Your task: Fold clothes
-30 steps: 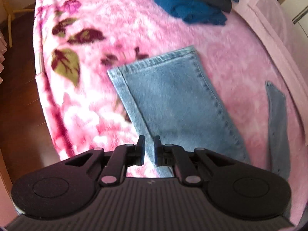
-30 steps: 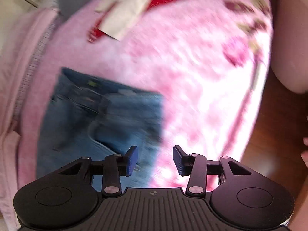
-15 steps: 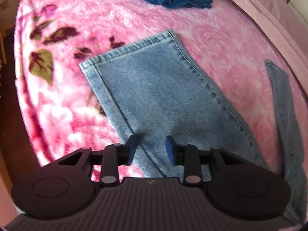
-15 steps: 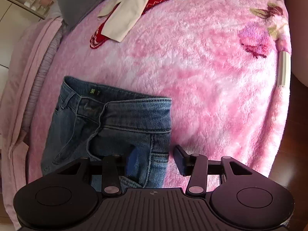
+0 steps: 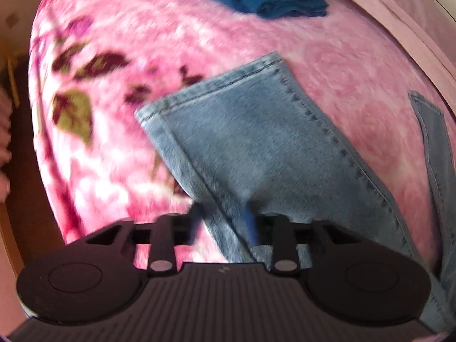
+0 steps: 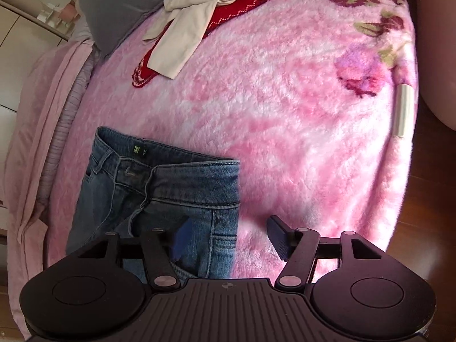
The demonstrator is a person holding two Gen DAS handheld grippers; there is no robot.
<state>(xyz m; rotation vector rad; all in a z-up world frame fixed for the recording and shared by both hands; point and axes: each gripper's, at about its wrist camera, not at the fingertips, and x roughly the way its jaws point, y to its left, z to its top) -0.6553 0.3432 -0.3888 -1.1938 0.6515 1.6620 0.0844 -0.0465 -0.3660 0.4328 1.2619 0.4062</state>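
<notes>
Left wrist view: your left hand-held gripper (image 5: 221, 223) hangs low over the near edge of the jeans (image 5: 256, 142), its blurred blue fingers spread to either side of the leg's side seam, probably lined up to pinch that edge for a fold. The leg lies flat on the pink blanket (image 5: 142, 42), its hem pointing toward the folded blue clothes (image 5: 273, 0) at the far end; a second leg (image 5: 436, 148) trails along the right. A second ago these fingers were almost together; they have since opened. In the right wrist view, the waistband (image 6: 182, 168) lies flat and unbuttoned, and your right hand-held gripper (image 6: 228, 235) is spread wide across the hip edge, one finger over denim, one over blanket. The beige and red garments (image 6: 199, 25) wait beyond. Earlier this view was blurred; now it is steady.
</notes>
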